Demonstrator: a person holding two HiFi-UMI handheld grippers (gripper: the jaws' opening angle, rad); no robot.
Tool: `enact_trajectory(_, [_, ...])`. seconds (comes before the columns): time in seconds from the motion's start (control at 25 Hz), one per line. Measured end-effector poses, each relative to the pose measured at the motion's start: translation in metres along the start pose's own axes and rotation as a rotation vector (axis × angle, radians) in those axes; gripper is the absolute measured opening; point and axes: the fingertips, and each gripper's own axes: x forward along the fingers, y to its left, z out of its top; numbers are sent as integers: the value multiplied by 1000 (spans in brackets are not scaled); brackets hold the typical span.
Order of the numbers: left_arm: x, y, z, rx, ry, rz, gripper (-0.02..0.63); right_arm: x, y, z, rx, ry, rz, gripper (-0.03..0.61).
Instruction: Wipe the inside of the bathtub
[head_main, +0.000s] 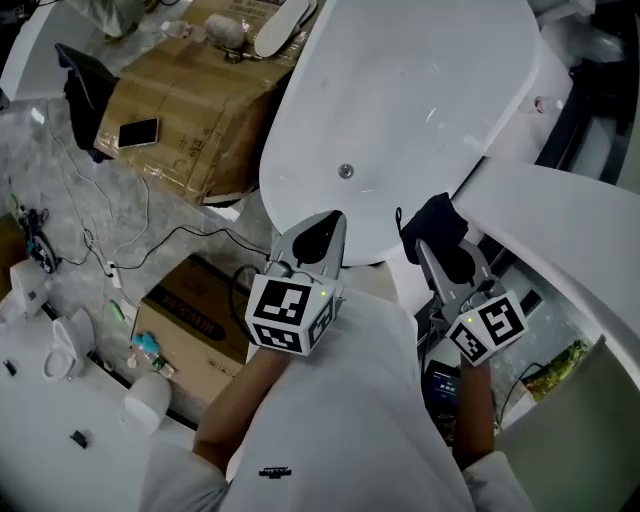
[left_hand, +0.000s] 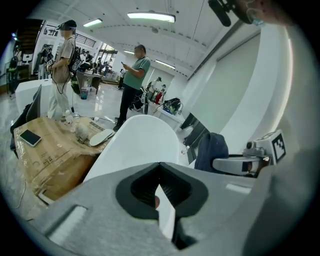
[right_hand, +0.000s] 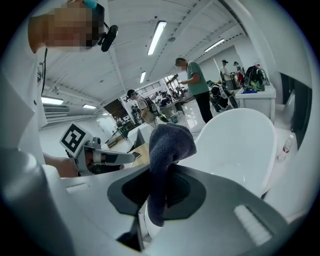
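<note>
item: white oval freestanding bathtub, filling the upper middle of the head view, with a small round metal drain near its lower end. the inside looks bare and dry; wiping apparently not yet begun.

wiping piece: dark blue-grey terry cloth, centre right of the head view, just short of the tub's near rim. it is pinched in the right hand-held gripper, whose jaws are closed on the cloth's lower part. most of the cloth stands free past the tips, probably to serve as the wiping pad.

second tool: left hand-held gripper, lower centre, jaws brought together and holding nothing. it appears kept free beside the working one.

surroundings: flattened brown cardboard box, upper left. a black smartphone lies on it.

view notes: only the head view shows the drain. the right gripper view shows the cloth running down between the jaws, with the tub to the right. the left gripper view shows its own jaws touching at the tips. both gripper views show a standing person in a green shirt, absent from the head view.
</note>
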Motion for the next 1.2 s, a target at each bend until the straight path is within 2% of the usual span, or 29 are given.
enact_trajectory(0.24, [-5, 11, -35, -26, 29, -3, -2, 23, 10, -26, -23, 48, 51, 52])
enact_trajectory(0.44, [-2, 21, -60, 7, 92, -46, -2, 33, 19, -45, -57, 92, 50, 52])
enact_trajectory(0.68, [9, 52, -93, 5, 142, -56, -2, 59, 12, -70, -21, 101, 42, 52])
enact_trajectory(1.04, [26, 84, -130, -44, 147, -20, -2, 111, 4, -112, 6, 139, 79, 52])
enact_trajectory(1.2, [36, 97, -150, -57, 168, -11, -2, 130, 0, -131, 56, 143, 94, 52])
